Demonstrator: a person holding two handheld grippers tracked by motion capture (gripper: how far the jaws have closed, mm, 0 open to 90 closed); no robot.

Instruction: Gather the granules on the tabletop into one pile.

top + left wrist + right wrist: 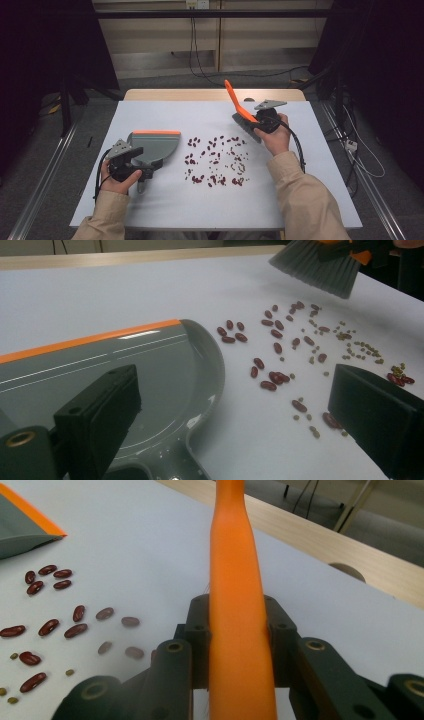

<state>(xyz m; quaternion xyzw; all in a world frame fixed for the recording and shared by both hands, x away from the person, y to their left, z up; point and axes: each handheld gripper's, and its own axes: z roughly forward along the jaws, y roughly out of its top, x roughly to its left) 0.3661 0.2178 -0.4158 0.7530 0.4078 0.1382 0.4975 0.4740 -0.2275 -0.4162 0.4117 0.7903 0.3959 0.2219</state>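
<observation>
Brush (242, 112) first: where do you have it? (desk)

At about 2 o'clock from the spill, off the table (175, 210), orange handle slanting up toward 11 o'clock, grey bristles down. My right gripper (257, 125) is clamped on the handle. In the right gripper view both jaws press its sides (235, 605). (me)

And the spill? (desk)

Red beans (215, 160) scattered across the middle of the table, with small greenish grains (360, 347) mixed in on the side nearer the brush. The bristles (320, 267) hang just past the far edge of the scatter. I cannot tell whether they touch the table. (me)

Dustpan? (desk)

Dustpan (157, 145) lies flat at 9 o'clock from the beans, its orange lip along the 12 o'clock edge. The nearest beans lie just beside its rim (212, 355), not on it. (me)

Left side? (desk)

My left gripper (131, 162) sits at 7 o'clock of the pan, over its handle end. Jaws stand wide apart in the left gripper view (235, 410). One is over the pan's floor, the other over the bare table and a few beans. Neither pad presses on anything. (me)
</observation>
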